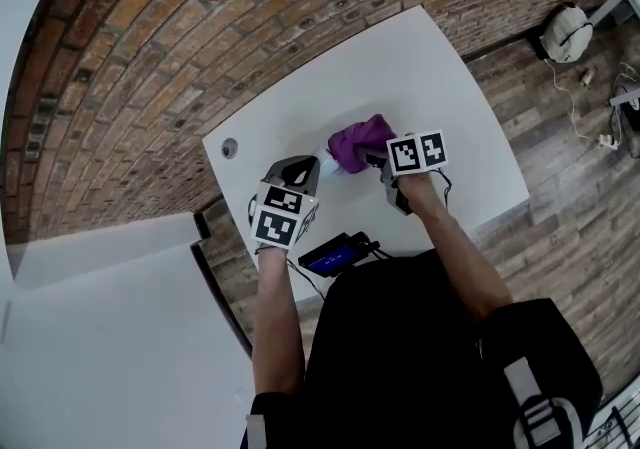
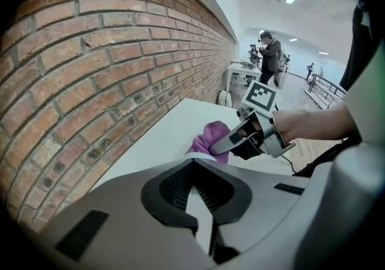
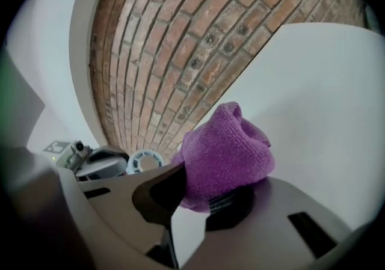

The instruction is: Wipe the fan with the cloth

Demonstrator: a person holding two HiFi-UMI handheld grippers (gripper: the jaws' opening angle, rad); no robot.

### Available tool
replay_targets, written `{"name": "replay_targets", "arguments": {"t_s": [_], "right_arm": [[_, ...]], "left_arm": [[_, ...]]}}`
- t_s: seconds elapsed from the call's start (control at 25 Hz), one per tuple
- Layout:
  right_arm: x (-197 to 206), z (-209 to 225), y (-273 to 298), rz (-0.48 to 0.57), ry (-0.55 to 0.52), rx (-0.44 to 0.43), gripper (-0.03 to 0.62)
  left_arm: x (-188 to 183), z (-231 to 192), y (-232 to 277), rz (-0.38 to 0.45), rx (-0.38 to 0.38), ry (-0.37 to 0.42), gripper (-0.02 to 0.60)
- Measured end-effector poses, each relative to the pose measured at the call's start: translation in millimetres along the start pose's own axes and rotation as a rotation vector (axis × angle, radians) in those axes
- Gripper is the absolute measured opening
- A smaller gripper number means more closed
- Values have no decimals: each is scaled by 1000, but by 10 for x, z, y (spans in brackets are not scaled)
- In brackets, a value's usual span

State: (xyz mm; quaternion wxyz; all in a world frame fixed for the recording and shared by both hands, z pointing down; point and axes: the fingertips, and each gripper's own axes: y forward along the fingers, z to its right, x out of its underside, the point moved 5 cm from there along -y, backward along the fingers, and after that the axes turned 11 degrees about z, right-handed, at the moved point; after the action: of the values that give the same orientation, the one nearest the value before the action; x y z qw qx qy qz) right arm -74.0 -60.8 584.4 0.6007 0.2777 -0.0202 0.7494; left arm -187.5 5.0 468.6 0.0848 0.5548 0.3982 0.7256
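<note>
Tabletop (image 1: 440,87) is sitting white against brick wall (image 1: 200,17), mostly bare. Dark device (image 1: 335,255) w/ cable is lying at near edge, by the person's body.

L claw (image 1: 303,173) is pointing down at the tabletop, jaws narrow, almost together. A pale strip is showing between them in the left gripper view, and the fan's rim is sitting right at the tips. Judging it is pinching the fan, not 100% sure.
R claw (image 1: 386,161) is clamping cloth (image 1: 360,142). The purple wad is bulging out past the jaws and covering the tips.
Fan (image 3: 144,160) is small, round, pale, and is facing R claw.

Risks:
- L grip is looking thin, prob. on rim or edge only. A hard push from R could be twisting the fan out or tipping it onto the tabletop.
- The wad is hiding R's tips, so hard jaw could be hitting the fan instead of fabric.
- Loose cloth folds could be catching in the grille and dragging the fan along.
- Only the wad's nose may be touching, so the wipe could be missing most of the face.

Position: the fan is standing between the two claws, at L's tips, just beside cloth's left edge. Touching or a hair apart, can't tell. From R's own view it is lying left of and beyond the wad, not in line w/ R's jaws.
</note>
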Motion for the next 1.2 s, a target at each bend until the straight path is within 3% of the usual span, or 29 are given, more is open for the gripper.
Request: {"name": "replay_targets", "arguments": {"t_s": [0.12, 0.24, 0.4, 0.6, 0.8, 0.88, 0.96, 1.04, 1.08, 1.12, 1.2], "right_arm": [[-113, -57, 23, 48, 152, -98, 69], [77, -157, 210, -35, 325, -215, 69], [239, -67, 425, -46, 421, -227, 69], [289, 137, 587, -173, 238, -89, 69], [333, 175, 556, -344, -134, 45, 69], [201, 148, 506, -317, -229, 84, 68], [57, 37, 472, -233, -121, 15, 69], [28, -99, 482, -176, 124, -124, 68], [69, -121, 501, -174, 196, -159, 69], [135, -97, 522, -191, 202, -152, 69], [285, 34, 564, -252, 101, -68, 69]], "left_arm": [[2, -5, -1, 11, -2, -9, 6], [10, 0, -11, 17, -3, -19, 6], [12, 7, -5, 16, 3, -21, 6], [7, 2, -3, 20, 2, -22, 6], [9, 5, -8, 28, 3, -31, 6], [3, 9, -5, 30, 2, -35, 6], [3, 8, -3, 33, 1, -37, 6], [10, -2, -4, 36, 0, -38, 6], [14, -5, -6, 37, -1, -38, 6], [19, -4, -7, 37, -1, -38, 6], [22, -1, -7, 37, 0, -37, 6]]}}
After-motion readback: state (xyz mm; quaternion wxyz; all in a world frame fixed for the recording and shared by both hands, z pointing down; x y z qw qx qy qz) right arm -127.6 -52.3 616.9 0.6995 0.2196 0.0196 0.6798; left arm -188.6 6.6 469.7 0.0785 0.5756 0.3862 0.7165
